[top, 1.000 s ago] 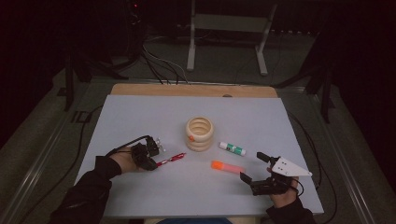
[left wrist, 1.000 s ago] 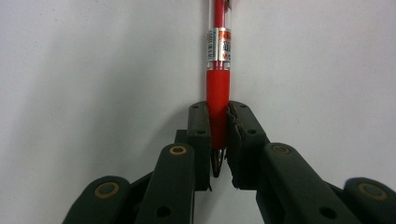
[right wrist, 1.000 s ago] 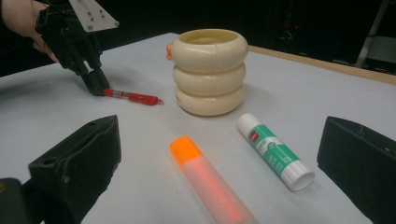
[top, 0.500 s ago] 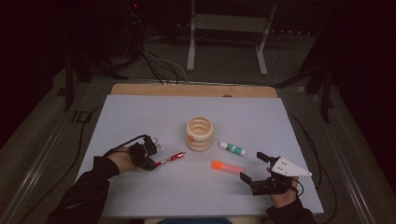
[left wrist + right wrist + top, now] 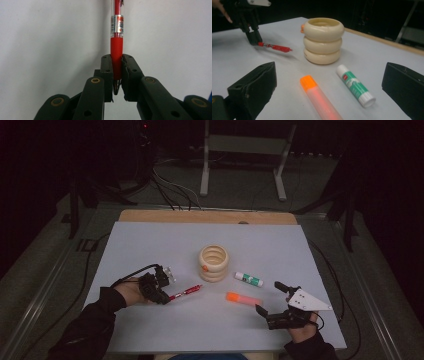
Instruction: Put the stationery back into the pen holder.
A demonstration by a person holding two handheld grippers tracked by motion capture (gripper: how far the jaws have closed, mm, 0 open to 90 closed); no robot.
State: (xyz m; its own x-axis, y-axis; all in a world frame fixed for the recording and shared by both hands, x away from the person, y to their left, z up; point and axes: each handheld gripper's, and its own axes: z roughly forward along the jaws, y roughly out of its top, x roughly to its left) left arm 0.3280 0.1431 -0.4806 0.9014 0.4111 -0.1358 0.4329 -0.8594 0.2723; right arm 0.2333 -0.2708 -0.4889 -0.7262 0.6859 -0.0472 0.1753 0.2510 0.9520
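My left gripper (image 5: 117, 61) is shut on the tip end of a red pen (image 5: 117, 30), whose barrel runs away from the jaws over the table. From above, the left gripper (image 5: 161, 291) sits at the table's left with the pen (image 5: 186, 292) pointing right toward a cream ringed holder (image 5: 214, 263). My right gripper (image 5: 270, 298) is open near the front right, with nothing between its fingers. Ahead of the right gripper (image 5: 329, 82) lie an orange marker (image 5: 319, 100) and a white and green glue stick (image 5: 355, 86), and beyond them stand the holder (image 5: 323, 41) and the left gripper (image 5: 253, 37) with the pen (image 5: 275, 47).
The pale grey table top (image 5: 150, 245) has a wooden strip (image 5: 200, 215) along its far edge. The orange marker (image 5: 243, 298) and glue stick (image 5: 249, 279) lie between the holder and the right gripper. Cables and a metal stand (image 5: 245, 150) are on the dark floor behind.
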